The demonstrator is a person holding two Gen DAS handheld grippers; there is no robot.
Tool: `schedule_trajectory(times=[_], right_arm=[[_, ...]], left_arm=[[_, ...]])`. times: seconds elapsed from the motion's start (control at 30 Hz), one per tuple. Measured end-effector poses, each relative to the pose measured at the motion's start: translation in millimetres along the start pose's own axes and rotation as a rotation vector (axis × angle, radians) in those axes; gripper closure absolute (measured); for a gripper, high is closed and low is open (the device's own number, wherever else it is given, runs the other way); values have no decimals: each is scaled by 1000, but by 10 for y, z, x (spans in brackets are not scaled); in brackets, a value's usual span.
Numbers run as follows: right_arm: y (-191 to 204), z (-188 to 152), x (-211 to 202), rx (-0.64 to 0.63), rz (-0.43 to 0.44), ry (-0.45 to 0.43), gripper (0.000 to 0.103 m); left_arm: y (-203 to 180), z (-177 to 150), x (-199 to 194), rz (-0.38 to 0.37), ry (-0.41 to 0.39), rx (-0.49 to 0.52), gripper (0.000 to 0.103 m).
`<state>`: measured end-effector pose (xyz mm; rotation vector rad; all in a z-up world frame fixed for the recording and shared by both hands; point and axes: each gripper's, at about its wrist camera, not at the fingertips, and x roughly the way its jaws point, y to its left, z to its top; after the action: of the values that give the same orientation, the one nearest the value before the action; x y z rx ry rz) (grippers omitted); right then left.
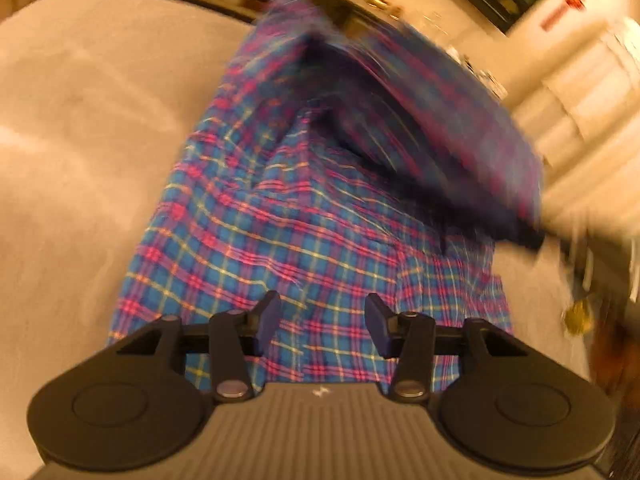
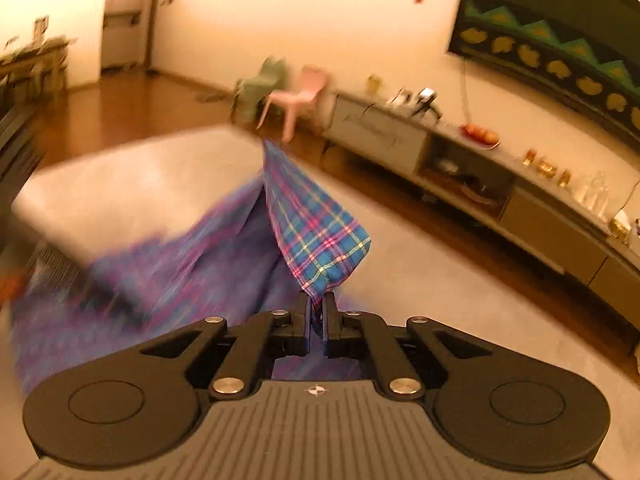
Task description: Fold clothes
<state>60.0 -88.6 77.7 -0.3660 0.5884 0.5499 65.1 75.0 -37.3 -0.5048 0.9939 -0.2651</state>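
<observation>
Pinching a corner of the plaid cloth (image 2: 320, 236), the right hand-held gripper (image 2: 318, 312) holds it lifted above the pale tabletop (image 2: 140, 176), jaws clamped tight on the fabric. Across the spread cloth, the left hand-held gripper (image 1: 322, 320) hovers with jaws parted, gripping nothing, while a raised flap blurs overhead.

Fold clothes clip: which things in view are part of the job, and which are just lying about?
In the job:
- blue-and-pink plaid cloth garment
- right tongs, shut on a corner of it
- left tongs, open above it

Lying about:
- pink plastic chair
- green chair
- long grey cabinet
</observation>
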Motion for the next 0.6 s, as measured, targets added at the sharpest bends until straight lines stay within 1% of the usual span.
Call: schedule_trajectory(times=[0.1, 0.13, 0.17, 0.2, 0.23, 0.27, 0.3, 0.33, 0.47, 0.57, 0.6], right_arm=[[136, -384, 54, -16, -44, 95, 98], [157, -462, 64, -16, -58, 115, 95], [167, -463, 43, -13, -69, 112, 93], [179, -430, 9, -15, -78, 98, 85], [192, -397, -25, -16, -86, 84, 67], [223, -353, -58, -25, -98, 67, 55], [268, -295, -66, -47, -108, 52, 39], [303, -233, -51, -76, -112, 40, 32], [550, -43, 125, -198, -87, 33, 30], [768, -26, 352, -258, -52, 58, 29], [828, -39, 433, -271, -50, 71, 31]], left_arm=[[21, -9, 15, -11, 9, -35, 56], [18, -12, 11, -11, 10, -38, 56], [7, -21, 14, -11, 10, -39, 56], [-6, -25, 22, -12, 11, -38, 55], [-19, -28, 31, -13, 13, -37, 55], [-32, -29, 46, -10, 13, -34, 55], [-46, -28, 60, -6, 12, -31, 55], [-50, -31, 69, -3, 12, -30, 55], [-28, -41, 56, -10, 9, -51, 55], [36, -36, 36, -22, 10, -79, 55], [42, -38, 41, -23, 9, -80, 55]])
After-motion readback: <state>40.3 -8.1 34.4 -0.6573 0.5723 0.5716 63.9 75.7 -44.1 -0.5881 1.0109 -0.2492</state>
